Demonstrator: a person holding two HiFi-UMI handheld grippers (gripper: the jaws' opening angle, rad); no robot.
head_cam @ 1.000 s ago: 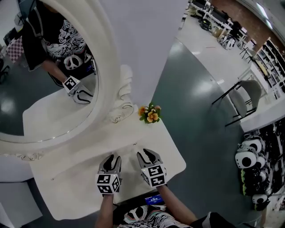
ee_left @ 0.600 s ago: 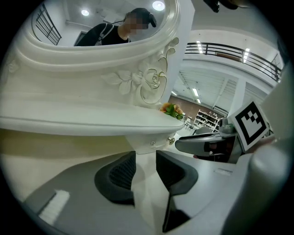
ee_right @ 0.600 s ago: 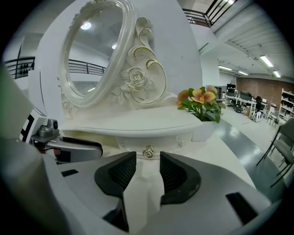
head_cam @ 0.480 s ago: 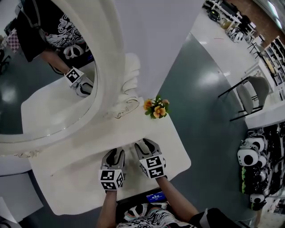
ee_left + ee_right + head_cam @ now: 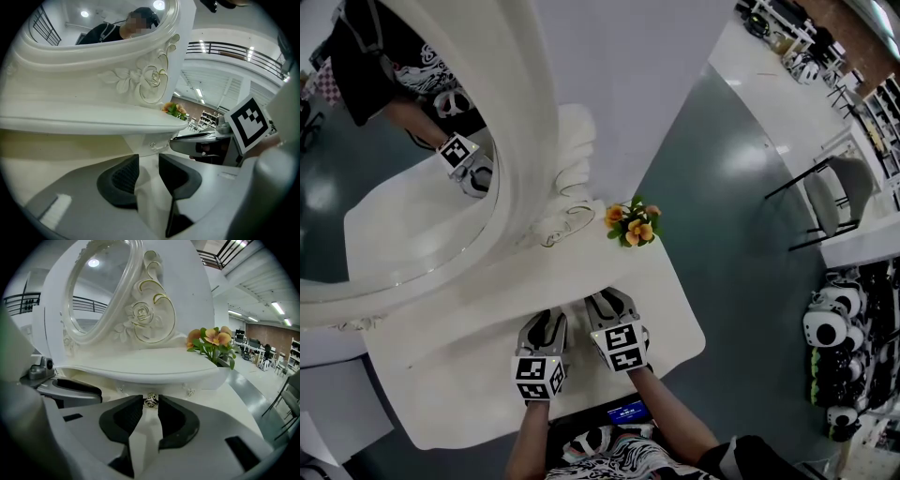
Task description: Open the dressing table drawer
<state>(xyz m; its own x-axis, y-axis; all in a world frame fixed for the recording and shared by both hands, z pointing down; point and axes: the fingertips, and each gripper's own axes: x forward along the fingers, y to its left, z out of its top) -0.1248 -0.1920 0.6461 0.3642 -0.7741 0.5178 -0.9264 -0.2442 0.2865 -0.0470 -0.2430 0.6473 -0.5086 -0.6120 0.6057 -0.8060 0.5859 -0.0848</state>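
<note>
Right gripper closing round the drawer knob — I'm not clamped yet. Left gripper gapes empty; next, grip firmly, pull back.

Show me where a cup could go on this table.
Bare tabletop from the mirror frame to the left gripper; also the corner beside the flowers. Crowded up front: right gripper, jaws closing, drawer knob between them.
</note>
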